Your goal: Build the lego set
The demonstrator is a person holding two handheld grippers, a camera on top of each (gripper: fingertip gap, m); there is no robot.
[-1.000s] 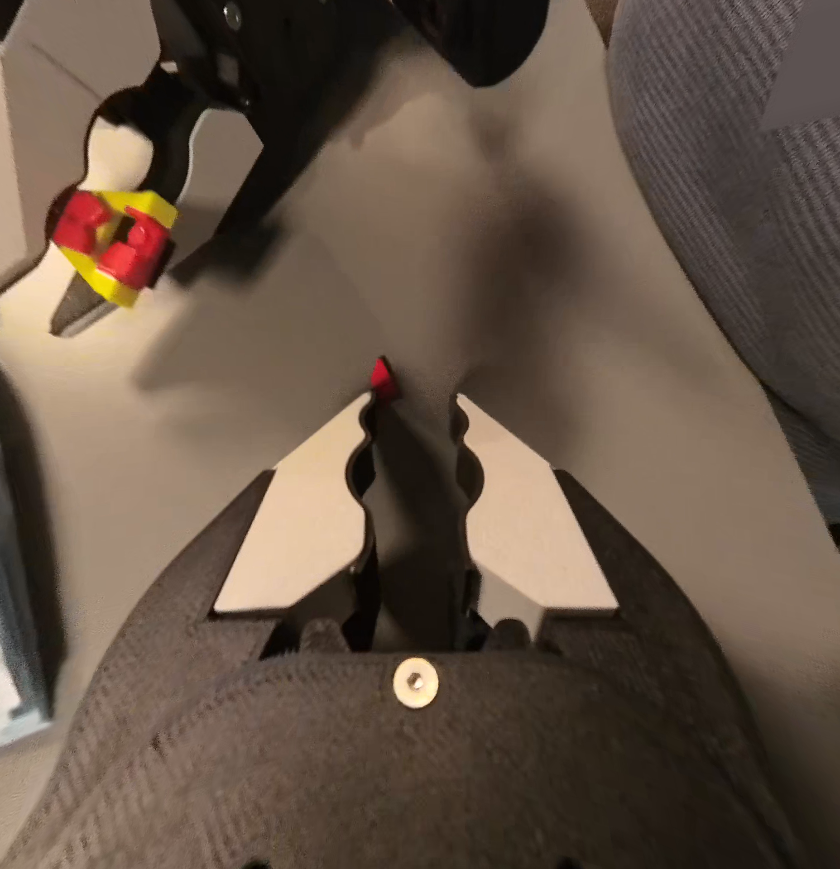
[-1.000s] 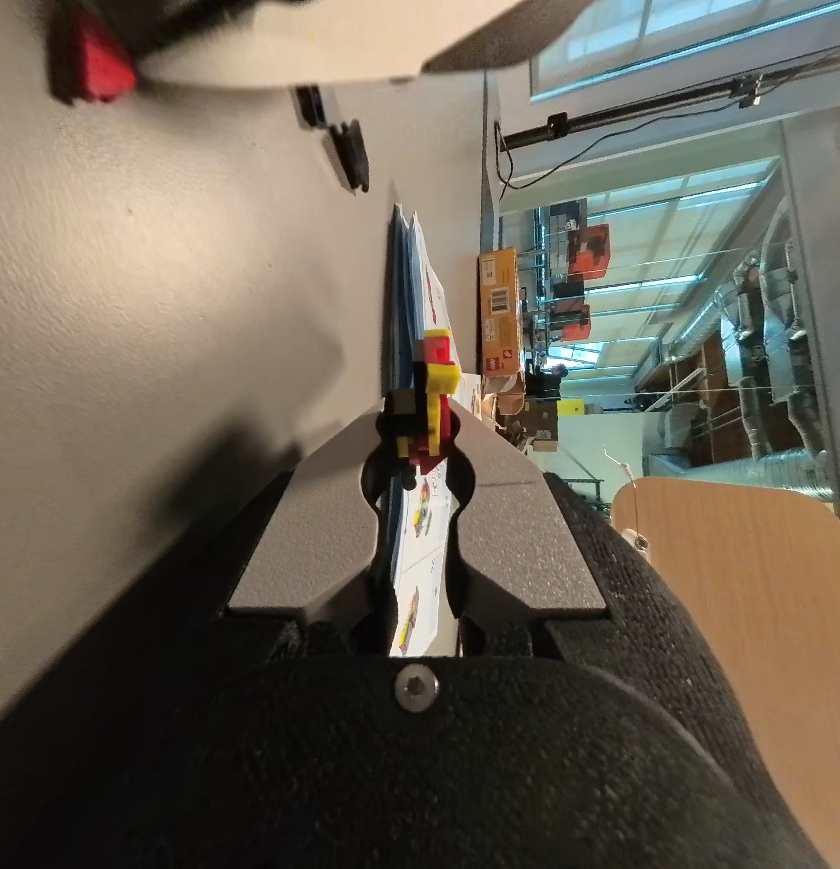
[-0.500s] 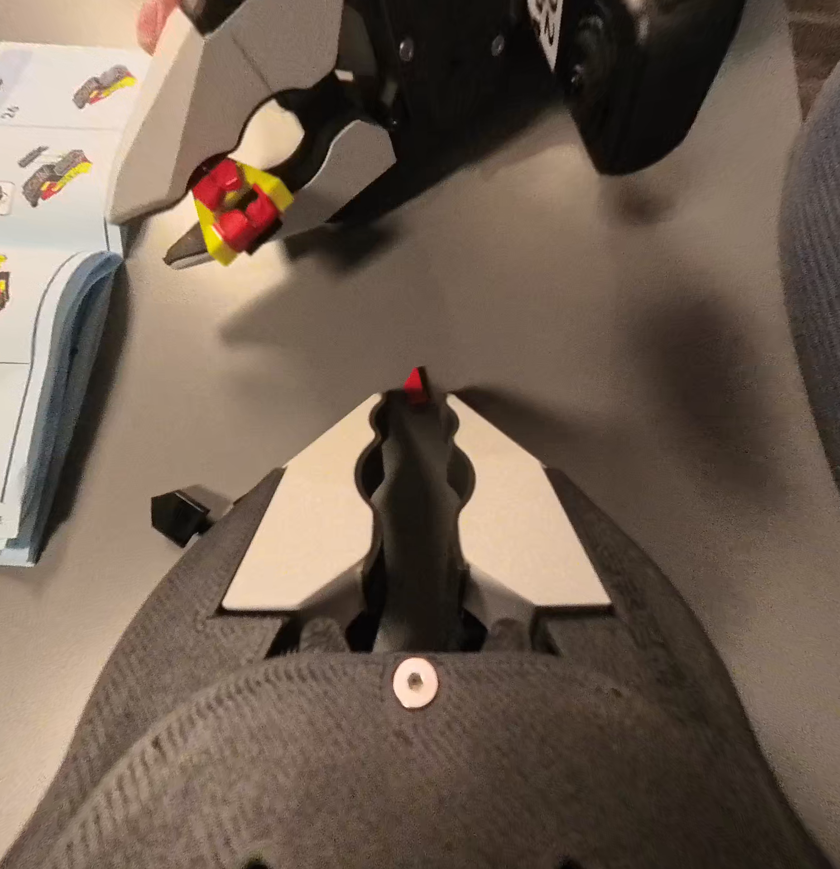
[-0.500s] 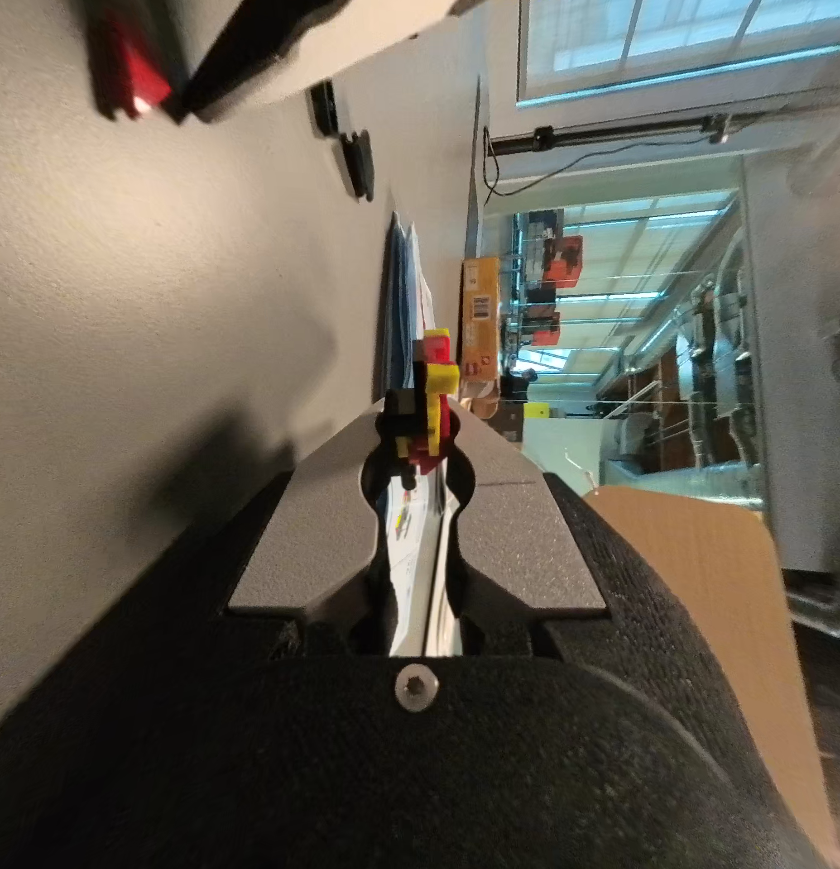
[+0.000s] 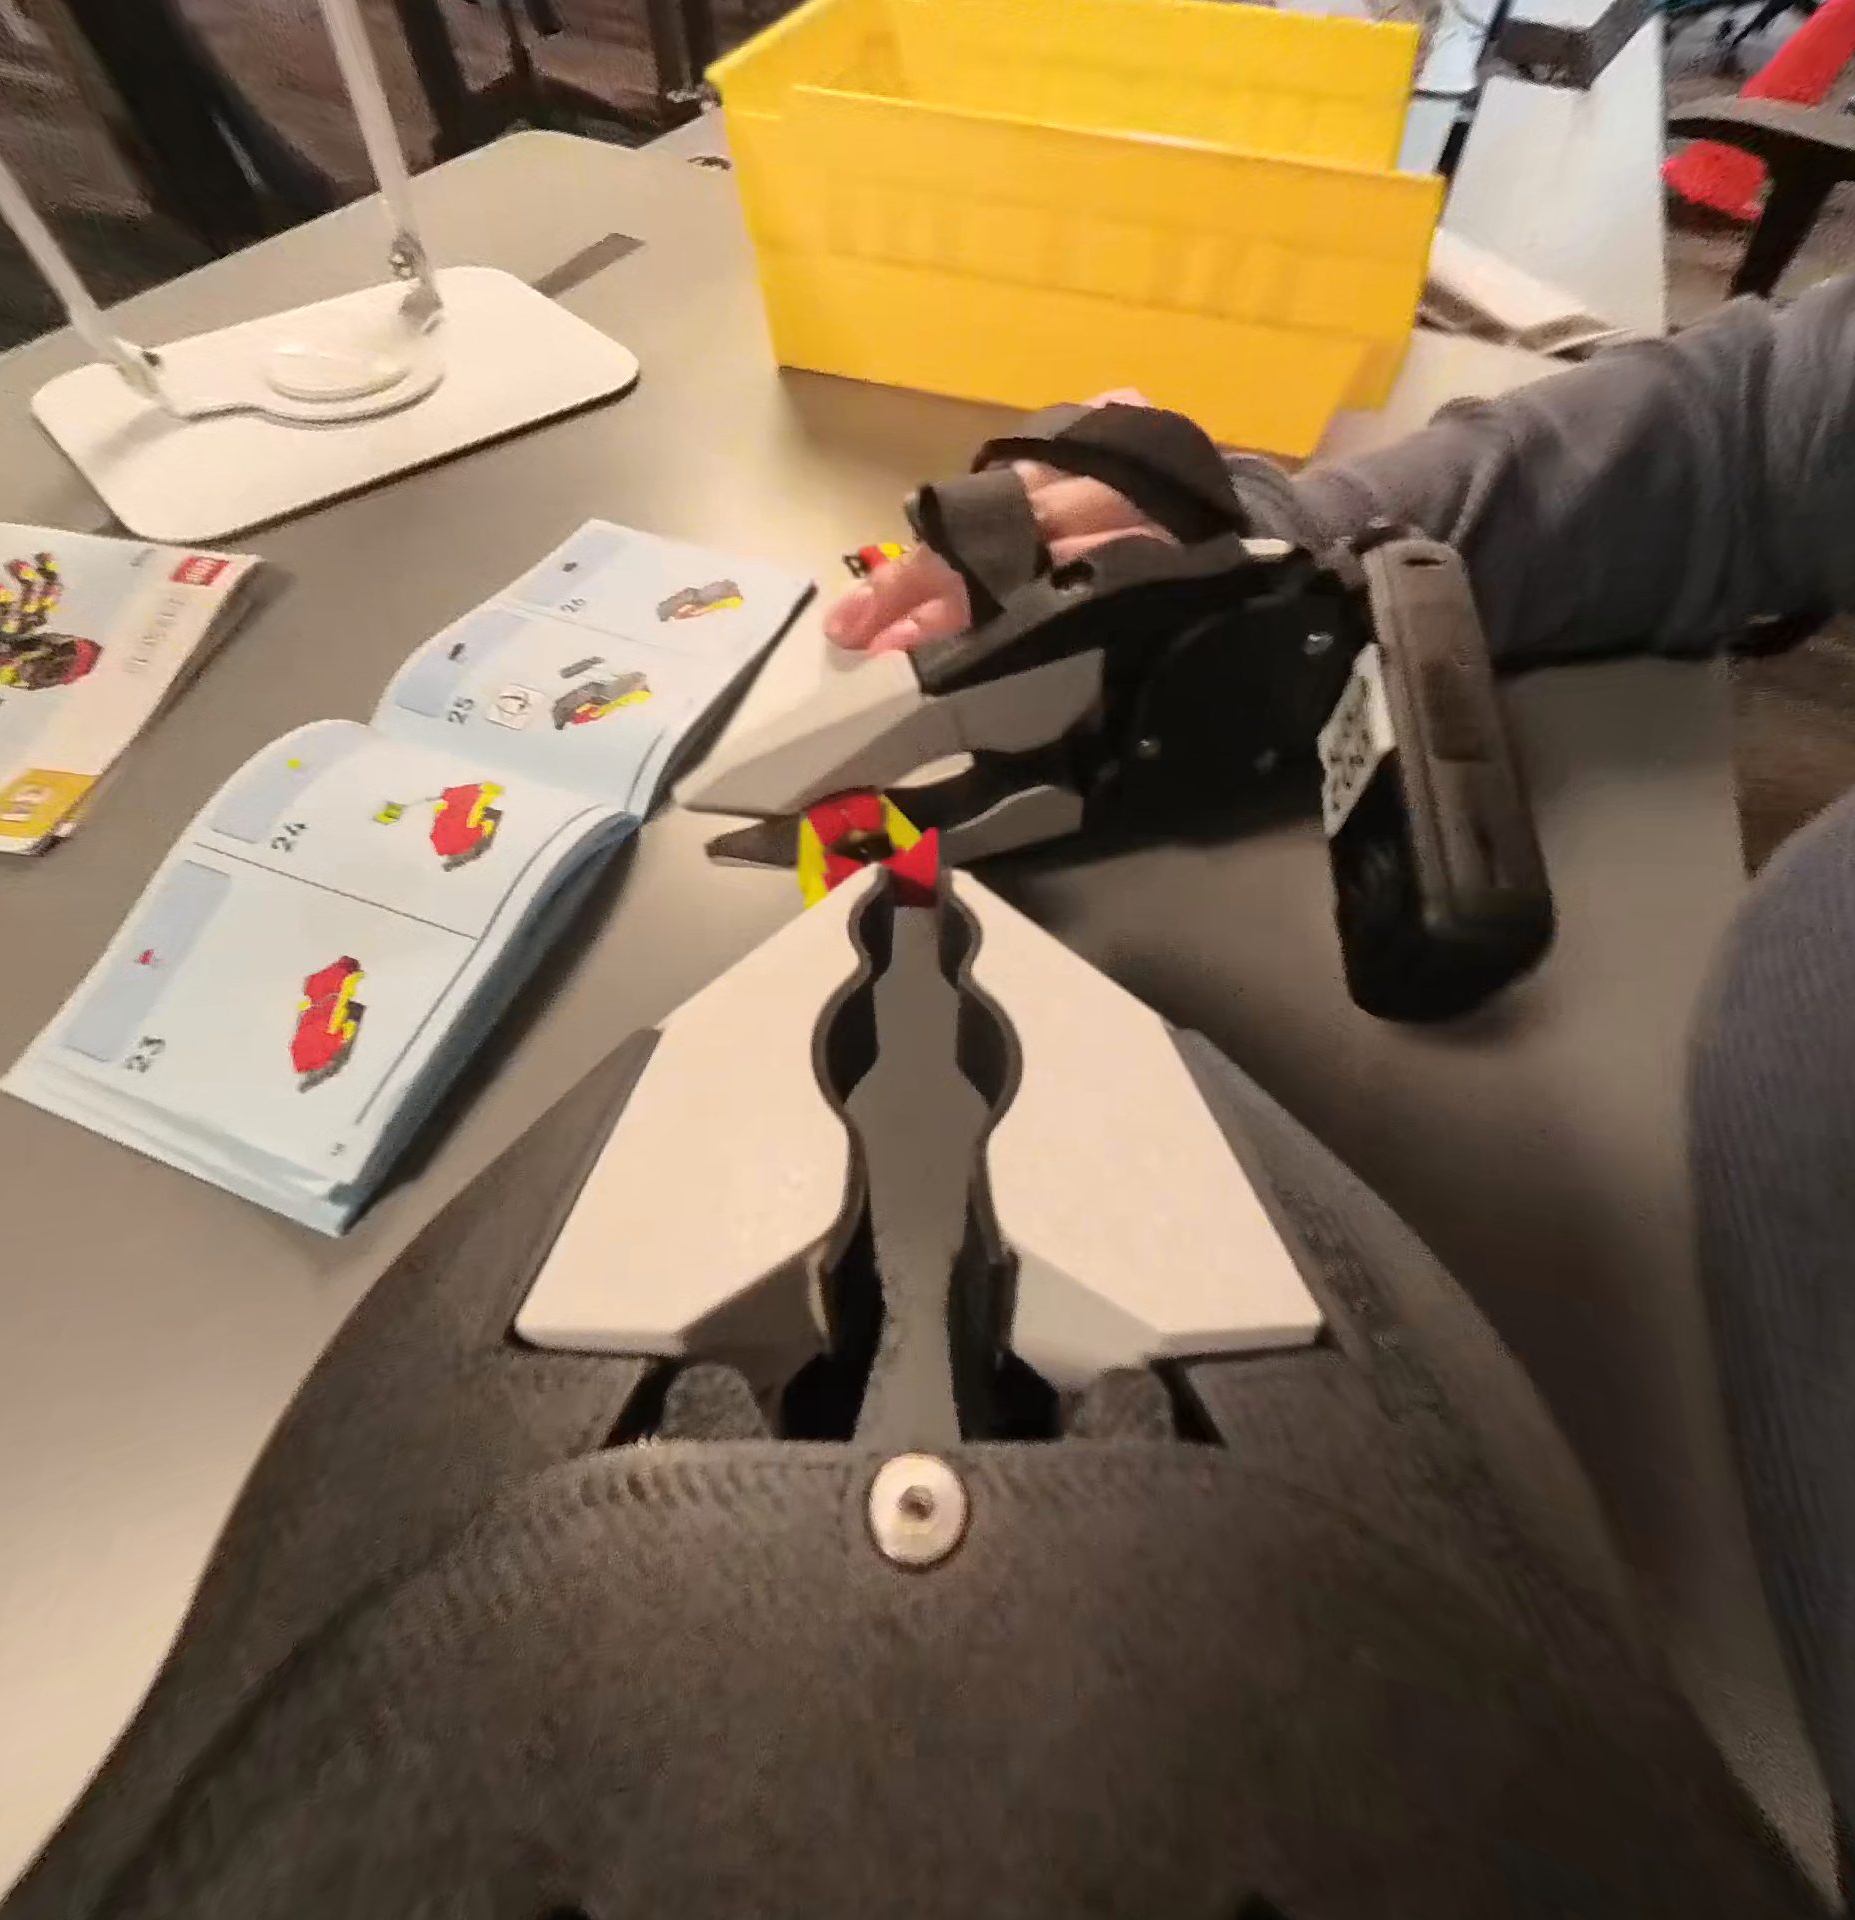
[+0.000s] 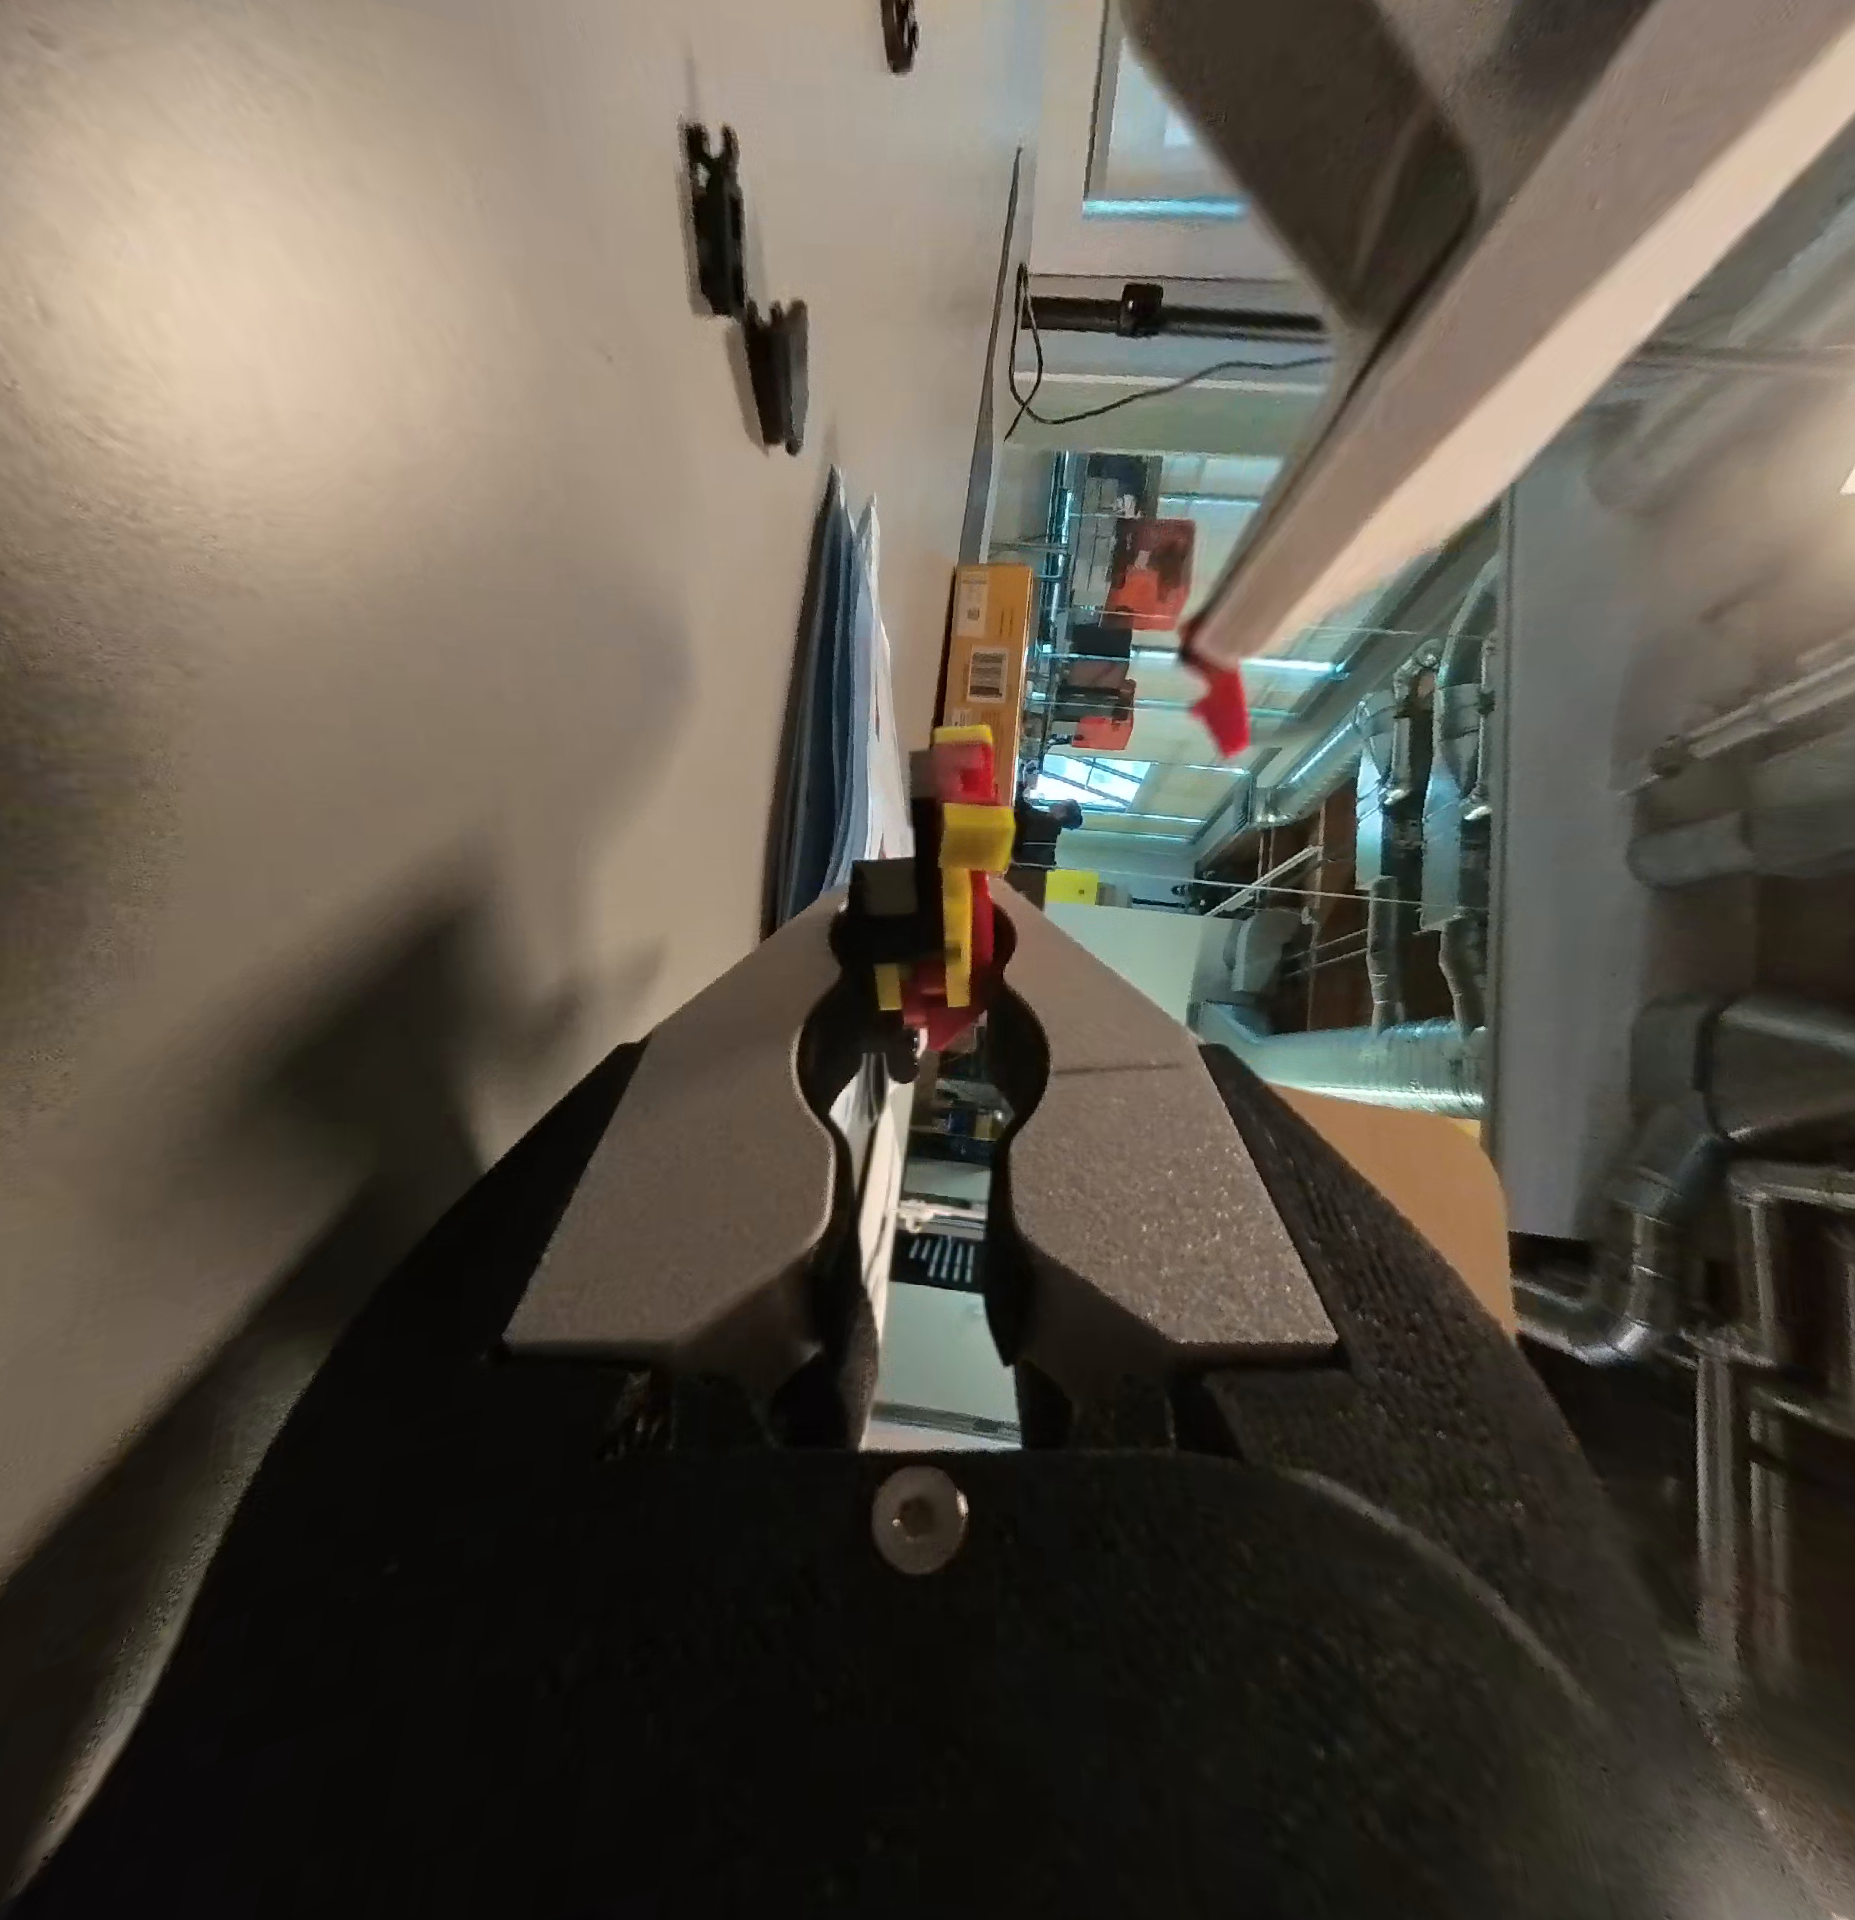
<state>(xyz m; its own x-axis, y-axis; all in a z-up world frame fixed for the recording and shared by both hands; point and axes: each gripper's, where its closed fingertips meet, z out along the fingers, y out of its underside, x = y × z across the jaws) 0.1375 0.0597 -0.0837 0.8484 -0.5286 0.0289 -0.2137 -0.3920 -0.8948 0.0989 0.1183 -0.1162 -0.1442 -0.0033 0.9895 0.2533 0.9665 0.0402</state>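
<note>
My left gripper (image 5: 910, 883) is shut on a small red Lego piece (image 5: 915, 871) at its fingertips, lifted above the grey table (image 5: 175, 1351). Just beyond it, my right gripper (image 5: 798, 826), held on its side by a hand, is shut on a red, yellow and black Lego assembly (image 5: 845, 840). In the right wrist view the right gripper (image 6: 928, 920) clamps the same assembly (image 6: 949, 883), and the left gripper's fingertips with the red piece (image 6: 1219, 707) show at upper right, a short way off the assembly.
An open instruction booklet (image 5: 383, 862) lies left of the grippers, a second booklet (image 5: 71, 665) at far left. A white lamp base (image 5: 331, 384) and a yellow bin (image 5: 1079, 208) stand at the back. Small black Lego parts (image 6: 741, 270) lie on the table. About 8 centimeters separates my left fingertips from my right.
My left gripper closed on the red piece, lifted off the table and tilted up, bringing it close to the assembly in the right gripper. The right gripper kept its hold.
</note>
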